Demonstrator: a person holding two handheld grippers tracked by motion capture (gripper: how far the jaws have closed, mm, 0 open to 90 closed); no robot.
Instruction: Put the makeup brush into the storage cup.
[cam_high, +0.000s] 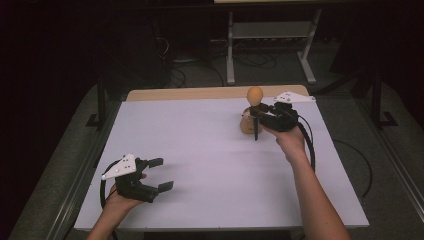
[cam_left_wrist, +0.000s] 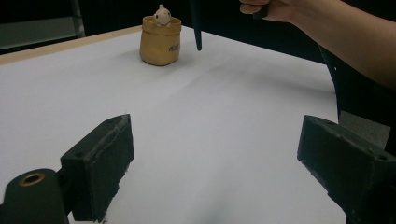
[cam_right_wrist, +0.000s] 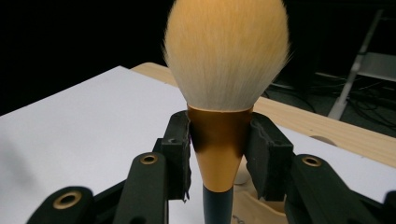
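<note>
A makeup brush (cam_right_wrist: 227, 56) with a pale orange fluffy head, copper ferrule and dark handle stands upright, bristles up. My right gripper (cam_right_wrist: 218, 151) is shut on its ferrule, and in the high view that gripper (cam_high: 261, 111) holds the brush (cam_high: 255, 95) at the table's far right, the handle tip (cam_left_wrist: 198, 32) hanging just above the sheet. Right behind it sits a small tan sack-shaped holder (cam_left_wrist: 160, 39) with a little white figure in it, the holder (cam_high: 246, 124) standing on the table. My left gripper (cam_high: 160, 174) hovers near the front left, open with nothing between its fingers (cam_left_wrist: 100, 163).
A white sheet covers the table (cam_high: 200, 150), with a strip of bare wood along the far edge (cam_high: 190, 93). Beyond it are a metal stand's legs (cam_high: 230, 55) and cables on the dark floor. A cable (cam_high: 310, 142) trails from the right gripper.
</note>
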